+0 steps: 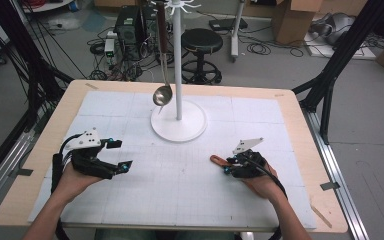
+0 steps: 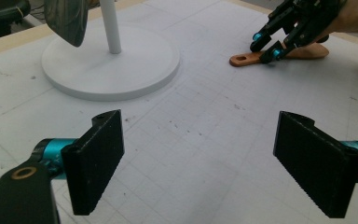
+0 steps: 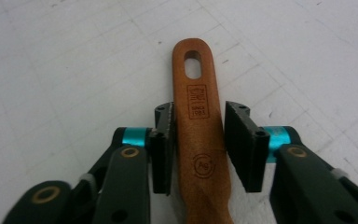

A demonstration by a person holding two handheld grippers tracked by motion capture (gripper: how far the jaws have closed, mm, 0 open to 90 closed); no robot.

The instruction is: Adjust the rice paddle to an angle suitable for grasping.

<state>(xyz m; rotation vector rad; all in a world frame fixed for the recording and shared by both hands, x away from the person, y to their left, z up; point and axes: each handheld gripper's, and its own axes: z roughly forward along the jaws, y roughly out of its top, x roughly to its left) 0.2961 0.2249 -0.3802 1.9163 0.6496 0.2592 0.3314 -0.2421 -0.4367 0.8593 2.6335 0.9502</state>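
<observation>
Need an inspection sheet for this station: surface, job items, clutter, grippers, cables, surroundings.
Surface: wooden table under a white gridded mat, faintly scuffed.
Job's things: wooden utensil handle with a hanging hole lies flat on the mat; steel ladle hangs from the white hook stand.
Clutter: nothing seen on the mat.
Grippers: right gripper straddles the handle, left pad at its edge, a gap at the other; left gripper open, nothing between its jaws.
Cables: one black cable trails along each forearm.
Surroundings: black stool, cardboard boxes, loose floor cables.
</observation>
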